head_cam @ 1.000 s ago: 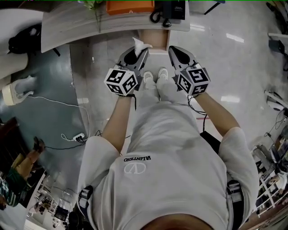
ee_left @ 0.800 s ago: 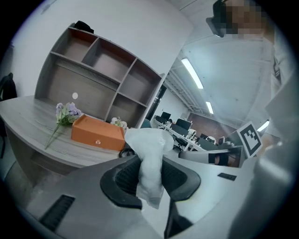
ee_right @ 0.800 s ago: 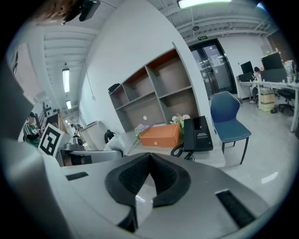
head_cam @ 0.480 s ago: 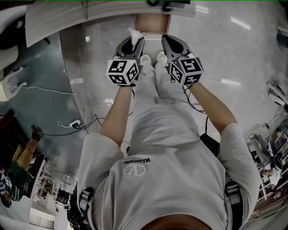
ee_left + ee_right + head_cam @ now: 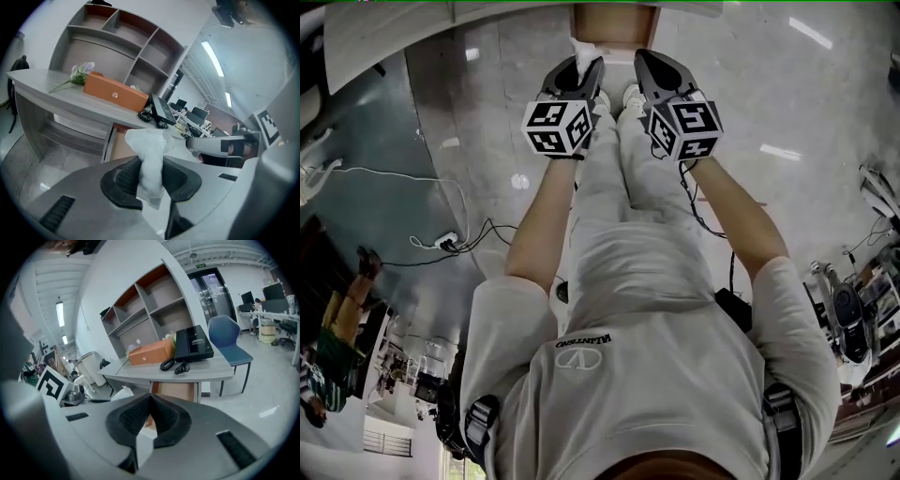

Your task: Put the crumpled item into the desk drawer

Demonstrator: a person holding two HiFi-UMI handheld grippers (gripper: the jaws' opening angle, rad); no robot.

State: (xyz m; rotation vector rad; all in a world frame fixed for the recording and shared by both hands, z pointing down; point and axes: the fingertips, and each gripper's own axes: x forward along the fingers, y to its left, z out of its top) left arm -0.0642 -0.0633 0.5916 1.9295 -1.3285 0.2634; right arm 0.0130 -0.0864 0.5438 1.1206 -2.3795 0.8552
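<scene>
The crumpled tissue [image 5: 147,143] is white against the black ribbed pads [image 5: 123,180] of the grey left tool [image 5: 152,176]. The right tool [image 5: 150,404] has the same grey shell and black pads. Each carries a white cube [image 5: 555,128] printed with black square markers. The worktop [image 5: 47,84] is pale grey, the box [image 5: 115,93] on it orange and the phone [image 5: 193,344] black. The drawer [image 5: 174,391] is tan-brown and the chair [image 5: 227,341] blue. The shelf [image 5: 115,45] is grey with reddish-brown backs.

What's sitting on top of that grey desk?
On the grey desk: an orange box, a black telephone with a coiled cord, and a flower sprig beside the box. Anything behind the box is covered.
</scene>
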